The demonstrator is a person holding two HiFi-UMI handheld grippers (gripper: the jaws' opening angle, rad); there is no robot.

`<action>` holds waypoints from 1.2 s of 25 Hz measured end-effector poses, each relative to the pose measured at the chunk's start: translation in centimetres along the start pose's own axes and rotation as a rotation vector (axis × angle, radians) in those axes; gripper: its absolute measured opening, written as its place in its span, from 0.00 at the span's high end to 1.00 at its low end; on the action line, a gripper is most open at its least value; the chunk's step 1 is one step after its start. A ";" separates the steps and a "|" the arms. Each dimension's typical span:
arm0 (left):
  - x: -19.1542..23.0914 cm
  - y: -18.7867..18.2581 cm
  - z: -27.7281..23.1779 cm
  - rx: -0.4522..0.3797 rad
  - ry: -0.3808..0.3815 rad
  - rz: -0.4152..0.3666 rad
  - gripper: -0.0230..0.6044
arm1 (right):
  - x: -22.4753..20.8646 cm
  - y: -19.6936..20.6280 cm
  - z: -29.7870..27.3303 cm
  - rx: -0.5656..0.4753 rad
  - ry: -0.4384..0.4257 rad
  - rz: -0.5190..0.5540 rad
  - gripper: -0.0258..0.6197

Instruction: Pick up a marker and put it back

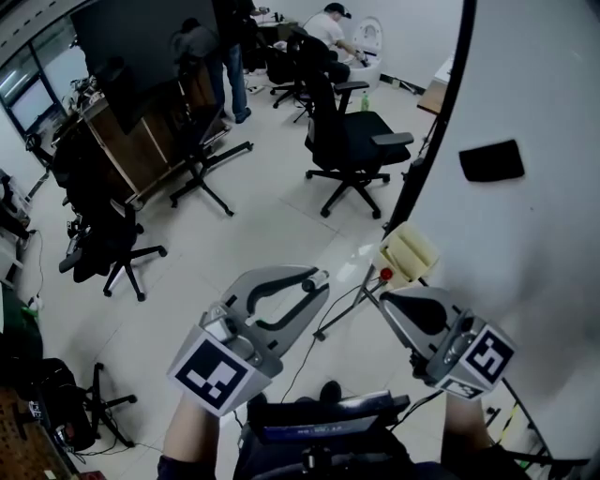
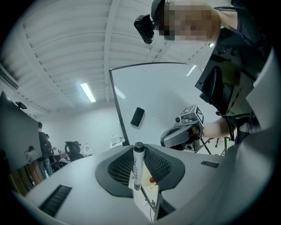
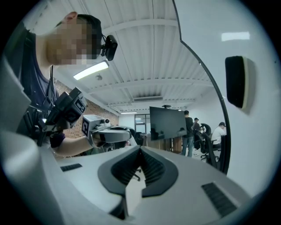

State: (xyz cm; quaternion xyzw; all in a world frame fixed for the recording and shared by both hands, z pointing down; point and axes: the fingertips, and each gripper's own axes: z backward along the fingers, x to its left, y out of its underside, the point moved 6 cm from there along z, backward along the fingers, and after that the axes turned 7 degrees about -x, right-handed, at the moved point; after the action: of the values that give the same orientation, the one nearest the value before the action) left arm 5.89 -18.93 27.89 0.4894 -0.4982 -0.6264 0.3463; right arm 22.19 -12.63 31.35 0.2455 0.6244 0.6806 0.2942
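Note:
A white marker (image 2: 138,165) with a black cap stands upright between the pads of my left gripper (image 2: 138,163), which is shut on its barrel. In the head view the left gripper (image 1: 317,279) is held low at centre, pointing toward the whiteboard's (image 1: 534,225) lower edge. My right gripper (image 1: 388,298) hangs just to its right; its jaws meet with nothing between them (image 3: 139,149). Each gripper shows in the other's view: the right gripper (image 2: 178,136) and the left gripper (image 3: 109,134). A red-tipped item (image 1: 385,274) lies by the board's foot.
A black eraser (image 1: 491,160) sticks to the whiteboard. A pale yellow tray (image 1: 408,253) sits at the board's lower corner. Black office chairs (image 1: 352,141) stand on the floor beyond, with a dark screen (image 1: 141,47) and people at desks (image 1: 328,28) further back.

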 end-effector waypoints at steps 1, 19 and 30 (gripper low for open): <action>-0.2 0.2 0.3 0.005 0.003 0.008 0.85 | 0.3 0.2 -0.1 0.010 -0.001 -0.005 0.94; 2.9 1.6 22.6 -0.089 0.019 0.093 0.85 | 18.5 1.4 -13.9 0.094 0.049 0.059 0.94; -1.3 -1.8 26.9 -0.113 0.041 0.082 0.85 | 25.3 -1.0 -11.3 0.061 0.092 0.117 0.94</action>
State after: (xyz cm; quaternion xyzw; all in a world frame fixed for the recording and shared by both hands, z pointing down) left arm -19.40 -9.55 27.18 0.4611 -0.4745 -0.6286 0.4088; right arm -3.51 -2.69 28.36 0.2587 0.6424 0.6879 0.2173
